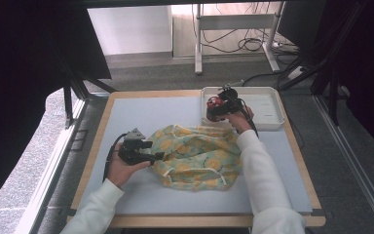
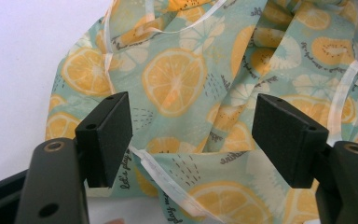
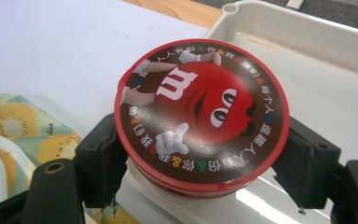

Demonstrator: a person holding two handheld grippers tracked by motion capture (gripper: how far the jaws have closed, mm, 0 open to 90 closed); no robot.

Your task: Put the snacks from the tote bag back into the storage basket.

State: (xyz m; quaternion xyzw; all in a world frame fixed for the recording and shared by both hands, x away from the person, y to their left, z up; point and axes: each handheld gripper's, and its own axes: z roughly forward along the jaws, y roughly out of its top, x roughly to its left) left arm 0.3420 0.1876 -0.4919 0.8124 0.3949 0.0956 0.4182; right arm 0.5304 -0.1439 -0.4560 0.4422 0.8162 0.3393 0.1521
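Pale grey surface [image 1: 146,117] carries all. Left gripper [image 1: 157,156] jaws wide over mint cloth bag with orange-slice print [image 1: 195,156], nothing pinched; may snag loose fabric. Right gripper [image 3: 200,161] clamps round red candy tin [image 3: 200,114] at white plastic tray [image 1: 268,109] rim; smooth lid edge could slip, tin could tip onto rim.

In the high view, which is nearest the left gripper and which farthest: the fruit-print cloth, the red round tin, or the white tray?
1. fruit-print cloth, right at the left gripper's jaws.
2. red round tin, clamped in the right gripper at the tray's near-left corner.
3. white tray, far right.
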